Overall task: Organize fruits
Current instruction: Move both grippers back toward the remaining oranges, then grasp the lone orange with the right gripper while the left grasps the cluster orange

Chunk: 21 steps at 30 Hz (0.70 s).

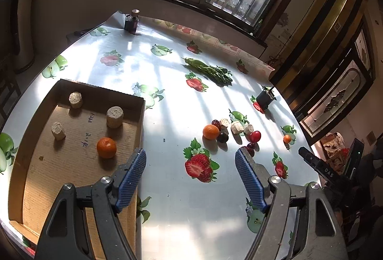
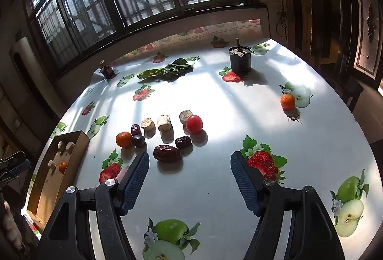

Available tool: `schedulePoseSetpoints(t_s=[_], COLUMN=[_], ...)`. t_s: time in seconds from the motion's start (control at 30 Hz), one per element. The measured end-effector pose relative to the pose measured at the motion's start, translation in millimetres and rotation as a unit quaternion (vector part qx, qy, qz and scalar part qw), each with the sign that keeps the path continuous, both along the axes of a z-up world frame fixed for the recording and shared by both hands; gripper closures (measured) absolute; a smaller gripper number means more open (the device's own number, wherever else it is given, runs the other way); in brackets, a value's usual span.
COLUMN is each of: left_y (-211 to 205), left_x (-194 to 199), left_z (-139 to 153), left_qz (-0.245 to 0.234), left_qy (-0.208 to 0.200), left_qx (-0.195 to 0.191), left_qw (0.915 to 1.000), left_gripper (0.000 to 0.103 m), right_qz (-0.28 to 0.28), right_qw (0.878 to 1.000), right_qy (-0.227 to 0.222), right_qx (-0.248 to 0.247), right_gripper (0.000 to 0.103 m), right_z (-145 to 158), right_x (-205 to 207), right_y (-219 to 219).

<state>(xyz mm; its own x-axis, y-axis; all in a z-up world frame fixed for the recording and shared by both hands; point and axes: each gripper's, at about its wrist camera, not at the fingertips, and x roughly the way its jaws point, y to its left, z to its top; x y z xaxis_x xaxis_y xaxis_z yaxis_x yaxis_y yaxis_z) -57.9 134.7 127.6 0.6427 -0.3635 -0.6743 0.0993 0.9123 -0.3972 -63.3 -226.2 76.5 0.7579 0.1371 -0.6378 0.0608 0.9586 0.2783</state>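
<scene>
Dates [image 2: 166,153] distinct only from right wrist

"DAS" in white letters on the right hand-held gripper [image 1: 308,158], illegible handwritten marks on the cardboard tray [image 1: 71,140] floor

Leafy greens [image 2: 165,72], black pot [image 2: 240,60]

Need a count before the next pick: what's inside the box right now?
The box holds one orange and three beige cylinders. The left tool's finger covers its near right corner.
</scene>
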Motion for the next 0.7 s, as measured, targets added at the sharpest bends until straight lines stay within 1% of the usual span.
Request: schedulePoseSetpoints(t_s=[0.1,0.17,0.23,0.3,0.4,0.5,0.63,0.7], left_y=[-22.4,-40.2,-56.9,-72.6,-86.9,-90.7,-85.8,-82.3], left_x=[17.9,32.9,46.2,58.0,73.3,91.6,114.3,123.8], left_z=[-2.4,-7.1,-14.0,-22.9,-38.5,-58.2,-84.8,-97.3], left_qz=[-0.011,-0.015,-0.017,-0.02,-0.02,-0.005,0.011,0.02], left_qy=[0.006,0.013,0.021,0.027,0.039,0.061,0.096,0.112], left_qx=[-0.022,-0.045,-0.059,-0.066,-0.077,-0.089,-0.108,-0.117], left_qw=[0.9997,0.9988,0.9979,0.9973,0.996,0.9941,0.9894,0.9865], left_gripper=[0.027,0.027,0.027,0.027,0.027,0.027,0.027,0.027], right_qz=[-0.028,-0.036,-0.047,-0.071,-0.104,-0.132,-0.143,-0.151], right_qw=[0.999,0.999,0.997,0.995,0.991,0.99,0.989,0.987], right_qy=[-0.011,-0.019,-0.028,-0.036,-0.032,-0.008,0.038,0.05], right_qx=[0.025,0.034,0.048,0.057,0.072,0.052,-0.001,-0.009], right_gripper=[0.028,0.028,0.028,0.028,0.028,0.028,0.028,0.028], right_z=[10.9,16.1,18.7,17.9,10.7,-1.4,-26.0,-38.5], right_x=[14.0,24.1,33.5,38.6,43.7,54.8,82.0,93.2], right_y=[-25.7,-35.6,-45.2,-59.4,-88.8,-111.1,-127.6,-133.6])
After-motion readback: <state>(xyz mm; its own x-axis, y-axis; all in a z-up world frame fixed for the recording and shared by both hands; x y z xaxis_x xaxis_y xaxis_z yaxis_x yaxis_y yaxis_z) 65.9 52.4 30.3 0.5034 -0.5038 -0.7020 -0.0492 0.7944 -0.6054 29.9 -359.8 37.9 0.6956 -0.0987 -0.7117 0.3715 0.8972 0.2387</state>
